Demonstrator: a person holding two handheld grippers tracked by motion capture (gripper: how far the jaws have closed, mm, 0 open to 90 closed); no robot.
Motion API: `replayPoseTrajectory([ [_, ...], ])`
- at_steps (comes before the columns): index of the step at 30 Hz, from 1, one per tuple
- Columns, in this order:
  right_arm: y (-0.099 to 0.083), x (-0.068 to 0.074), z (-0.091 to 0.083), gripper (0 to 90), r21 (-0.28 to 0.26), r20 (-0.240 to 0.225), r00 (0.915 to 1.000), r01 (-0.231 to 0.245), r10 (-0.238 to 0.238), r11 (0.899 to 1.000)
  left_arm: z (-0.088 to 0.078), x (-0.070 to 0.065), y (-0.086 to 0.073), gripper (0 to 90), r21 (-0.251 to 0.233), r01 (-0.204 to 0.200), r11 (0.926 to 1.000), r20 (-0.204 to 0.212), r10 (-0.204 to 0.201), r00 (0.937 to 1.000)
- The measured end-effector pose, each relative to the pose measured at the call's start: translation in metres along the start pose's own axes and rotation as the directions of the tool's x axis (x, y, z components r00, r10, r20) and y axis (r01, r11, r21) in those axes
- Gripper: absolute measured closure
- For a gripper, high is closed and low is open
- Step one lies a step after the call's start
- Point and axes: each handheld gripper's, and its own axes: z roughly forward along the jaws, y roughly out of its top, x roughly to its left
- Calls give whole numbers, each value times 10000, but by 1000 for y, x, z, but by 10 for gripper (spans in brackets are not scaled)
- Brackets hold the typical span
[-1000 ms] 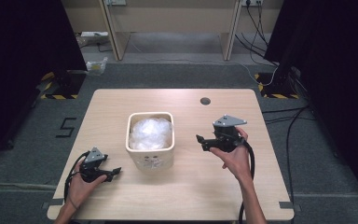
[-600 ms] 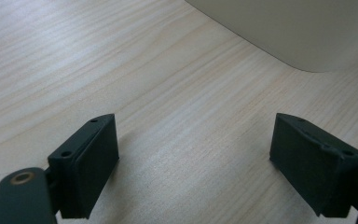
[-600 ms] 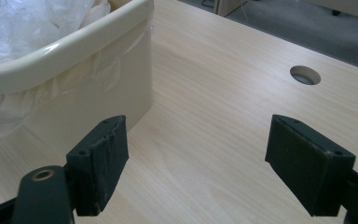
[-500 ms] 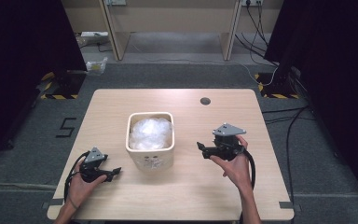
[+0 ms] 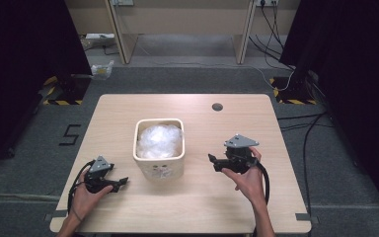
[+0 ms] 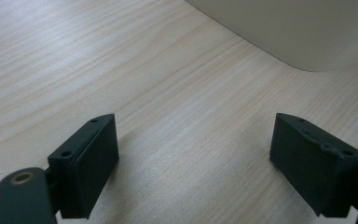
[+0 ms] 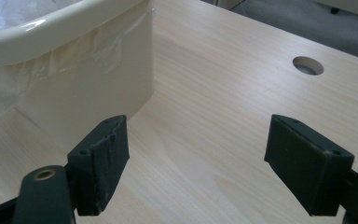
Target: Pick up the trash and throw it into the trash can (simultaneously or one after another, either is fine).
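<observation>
Fingers [image 7: 100, 163] parted beside bin [image 7: 88, 88], plastic liner [image 5: 159, 140] seen from above

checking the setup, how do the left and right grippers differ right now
The left gripper sits low at the table's near-left corner, left of the bin; the right gripper is on the bin's other side, farther up the table. The right's grey plate is larger and tilted up. Both are open, empty, aimed toward the bin.

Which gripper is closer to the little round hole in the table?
The right one. The right gripper sits on the hole's side of the bin, straight toward the person from it. The left gripper is at the near left corner, across the bin.
</observation>
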Motion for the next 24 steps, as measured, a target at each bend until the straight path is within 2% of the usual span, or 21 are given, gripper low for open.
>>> replayPoseTrajectory([
  [3,-8,0,3,216,271,-25,9999,-147,147,9995,0,0,0,144,2,-9,10000,4,9,10000],
  [13,-23,-6,5,213,538,55,9991,-418,416,9977,0,0,0,144,10,-9,10000,16,9,10000],
  [24,-43,-2,6,212,738,-81,9981,-597,604,9955,0,0,0,144,11,-10,10000,17,10,10000],
])
